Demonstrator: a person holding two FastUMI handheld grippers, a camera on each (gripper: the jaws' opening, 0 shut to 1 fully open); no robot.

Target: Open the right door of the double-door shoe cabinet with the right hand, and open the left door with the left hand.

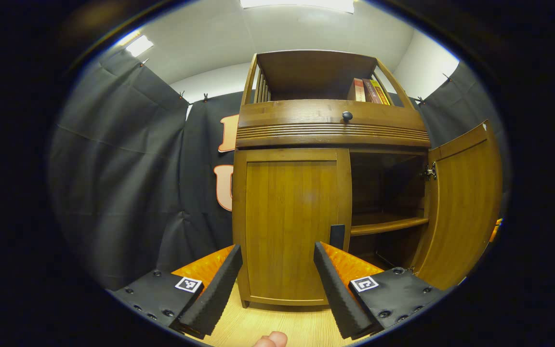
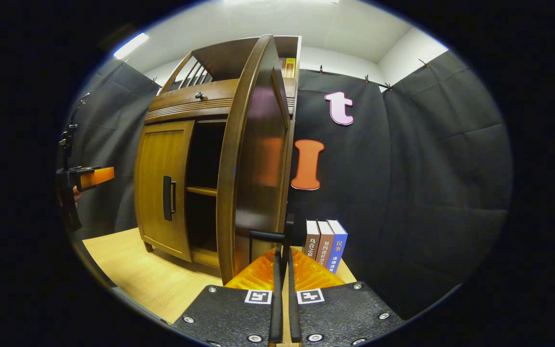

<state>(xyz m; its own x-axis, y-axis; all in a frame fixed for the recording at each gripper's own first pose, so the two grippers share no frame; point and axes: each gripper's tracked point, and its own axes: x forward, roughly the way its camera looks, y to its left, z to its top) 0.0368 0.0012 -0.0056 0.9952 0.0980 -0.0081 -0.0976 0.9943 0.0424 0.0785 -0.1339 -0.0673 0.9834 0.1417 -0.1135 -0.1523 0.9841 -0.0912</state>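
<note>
The wooden shoe cabinet [image 1: 330,130] stands in front of me on a light wood table. Its left door [image 1: 289,226] is closed, with a dark handle [image 1: 337,236] at its right edge. My left gripper [image 1: 277,253] is open a short way in front of that door, touching nothing. The right door [image 1: 463,207] is swung wide open, baring an inner shelf [image 1: 386,224]. In the right gripper view that door [image 2: 253,159] shows nearly edge-on, and my right gripper [image 2: 283,253] is shut on its black handle [image 2: 268,236]. The left gripper [image 2: 85,178] also appears far left there.
Three upright books [image 2: 325,246] stand on the table just right of the open door. More books [image 1: 369,90] sit on the cabinet's top shelf, above a drawer with a round knob [image 1: 347,115]. Black cloth walls enclose the booth. A person's fingertip [image 1: 270,340] shows at the bottom edge.
</note>
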